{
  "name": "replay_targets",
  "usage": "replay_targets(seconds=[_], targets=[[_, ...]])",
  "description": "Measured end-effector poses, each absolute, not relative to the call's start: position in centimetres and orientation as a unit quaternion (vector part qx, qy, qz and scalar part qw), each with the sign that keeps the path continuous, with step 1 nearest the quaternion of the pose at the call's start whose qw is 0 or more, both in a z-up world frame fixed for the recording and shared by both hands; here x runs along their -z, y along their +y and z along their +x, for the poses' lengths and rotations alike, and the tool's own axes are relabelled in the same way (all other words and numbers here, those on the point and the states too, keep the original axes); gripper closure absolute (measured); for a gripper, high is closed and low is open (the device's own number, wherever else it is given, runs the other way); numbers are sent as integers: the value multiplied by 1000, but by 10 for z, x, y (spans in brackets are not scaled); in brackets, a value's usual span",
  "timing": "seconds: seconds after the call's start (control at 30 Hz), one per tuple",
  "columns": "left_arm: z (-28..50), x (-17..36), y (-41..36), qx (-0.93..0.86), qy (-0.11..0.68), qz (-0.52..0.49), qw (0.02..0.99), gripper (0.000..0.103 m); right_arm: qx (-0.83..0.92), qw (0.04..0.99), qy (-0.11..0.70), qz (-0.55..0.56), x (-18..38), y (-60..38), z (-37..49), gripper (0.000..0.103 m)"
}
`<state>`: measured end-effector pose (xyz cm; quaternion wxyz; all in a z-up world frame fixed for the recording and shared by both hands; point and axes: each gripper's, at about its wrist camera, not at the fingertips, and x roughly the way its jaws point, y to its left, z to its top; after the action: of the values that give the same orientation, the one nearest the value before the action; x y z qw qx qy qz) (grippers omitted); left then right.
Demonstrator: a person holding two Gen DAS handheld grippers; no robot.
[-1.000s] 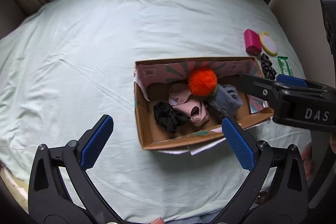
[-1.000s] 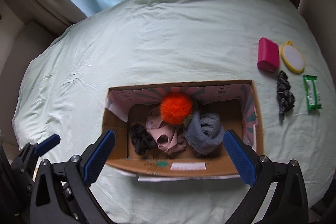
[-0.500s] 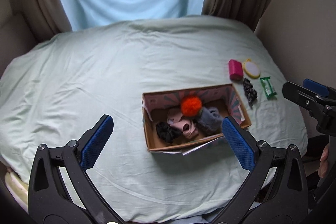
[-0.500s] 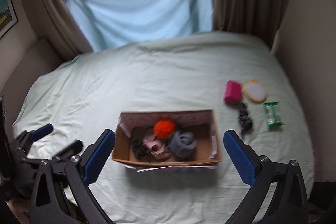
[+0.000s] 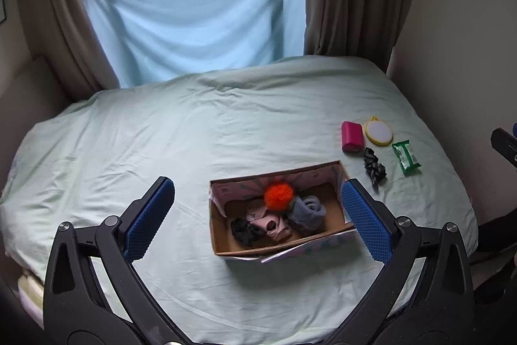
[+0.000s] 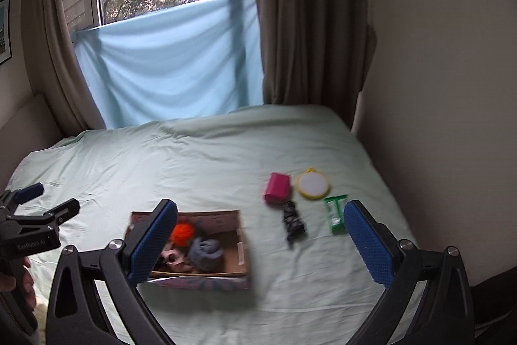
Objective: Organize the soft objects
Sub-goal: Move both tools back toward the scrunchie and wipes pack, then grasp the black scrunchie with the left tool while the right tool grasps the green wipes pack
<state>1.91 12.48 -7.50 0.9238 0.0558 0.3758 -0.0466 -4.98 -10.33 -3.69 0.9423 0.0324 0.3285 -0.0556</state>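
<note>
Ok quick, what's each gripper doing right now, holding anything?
Left gripper: open, fingers spread wide, holding nothing.
Right gripper: open, fingers spread wide, holding nothing.

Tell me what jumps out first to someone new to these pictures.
A fluffy bright orange pom-pom glows inside the open cardboard box on the pale green bedsheet, among grey, pink and black soft items. To the box's right lie a magenta pouch and a yellow-rimmed round mirror.
</note>
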Motion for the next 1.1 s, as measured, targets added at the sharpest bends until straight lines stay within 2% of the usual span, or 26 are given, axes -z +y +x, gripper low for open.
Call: replay_targets(seconds=[0.23,0.63,0.83,1.1], targets=[[21,73,54,47,377,46,924,0,51,947,317,26,37,-172,-52,0],[52,118,-76,65,415,20,907,0,30,940,339,14,68,-281,-15,0],[88,159,-125,73,427,13,901,0,30,936,350,13,105,-315,20,0],[147,249,-179,80,426,27,901,0,37,931,361,25,188,-346,78,0]])
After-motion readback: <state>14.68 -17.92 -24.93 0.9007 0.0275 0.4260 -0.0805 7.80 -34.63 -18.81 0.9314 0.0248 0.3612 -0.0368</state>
